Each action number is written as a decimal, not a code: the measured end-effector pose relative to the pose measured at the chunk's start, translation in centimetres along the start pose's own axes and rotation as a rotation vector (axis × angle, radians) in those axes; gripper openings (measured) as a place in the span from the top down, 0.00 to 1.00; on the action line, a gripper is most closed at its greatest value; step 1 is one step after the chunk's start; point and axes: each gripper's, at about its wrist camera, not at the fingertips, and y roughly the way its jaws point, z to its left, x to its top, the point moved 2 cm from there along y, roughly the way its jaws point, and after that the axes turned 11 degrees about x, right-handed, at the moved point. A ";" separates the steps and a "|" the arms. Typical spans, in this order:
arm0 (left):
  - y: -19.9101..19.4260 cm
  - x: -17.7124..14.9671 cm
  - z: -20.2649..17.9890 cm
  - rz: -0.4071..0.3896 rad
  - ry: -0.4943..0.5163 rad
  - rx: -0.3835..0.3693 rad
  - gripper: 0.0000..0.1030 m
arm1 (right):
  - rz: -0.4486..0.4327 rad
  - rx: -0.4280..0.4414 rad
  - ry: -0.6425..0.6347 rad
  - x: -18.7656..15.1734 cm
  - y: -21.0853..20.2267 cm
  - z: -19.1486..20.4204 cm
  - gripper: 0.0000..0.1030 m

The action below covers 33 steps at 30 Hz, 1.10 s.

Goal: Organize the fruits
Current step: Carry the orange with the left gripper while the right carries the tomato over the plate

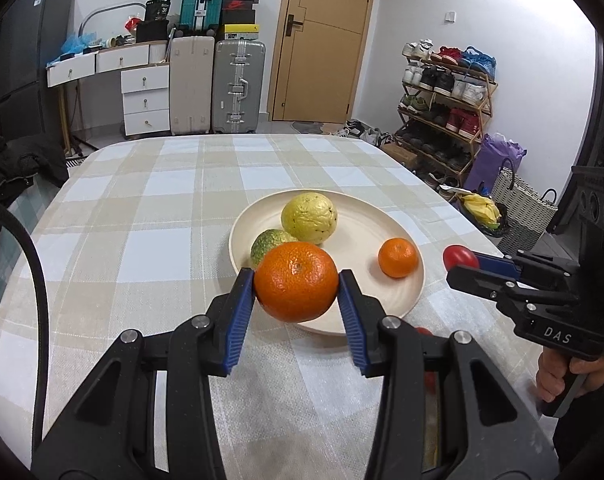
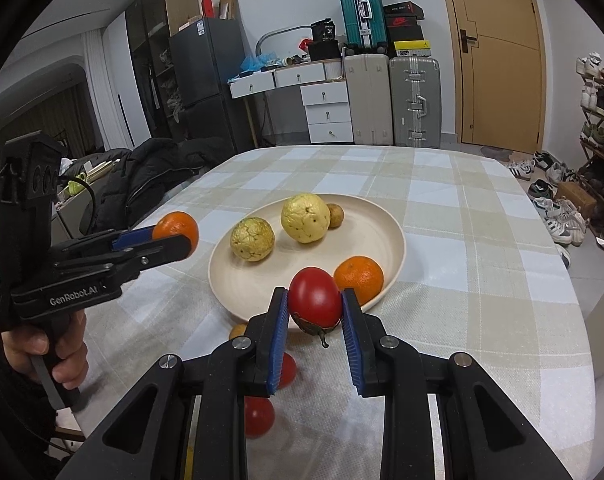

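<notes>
My left gripper (image 1: 296, 282) is shut on a large orange (image 1: 296, 280) and holds it above the near rim of the cream plate (image 1: 354, 224). My right gripper (image 2: 315, 302) is shut on a red tomato (image 2: 315, 296), held above the plate's (image 2: 366, 232) near edge. On the plate lie a large yellow fruit (image 2: 305, 218), a smaller yellow-green one (image 2: 252, 239), a small orange (image 2: 359, 279) and a small brown fruit (image 2: 336, 215). The right gripper also shows in the left wrist view (image 1: 462, 262), the left one in the right wrist view (image 2: 174, 236).
Two more tomatoes (image 2: 258, 416) (image 2: 287, 370) and a small yellow fruit (image 2: 237, 331) lie on the checked tablecloth (image 2: 462, 240) under my right gripper. A black jacket (image 2: 150, 176) lies at the table's left edge. Suitcases, drawers and a shoe rack stand beyond.
</notes>
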 end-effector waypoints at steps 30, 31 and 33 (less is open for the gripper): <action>7.3 1.4 -2.7 0.053 0.073 0.003 0.62 | 0.060 0.033 0.059 3.4 6.2 -2.8 0.74; 7.6 1.4 -2.8 0.054 0.075 0.002 0.62 | 0.063 0.030 0.058 3.5 6.4 -2.9 0.74; 7.8 1.4 -3.1 0.053 0.084 0.001 0.62 | 0.072 0.025 0.060 3.6 6.9 -3.1 0.74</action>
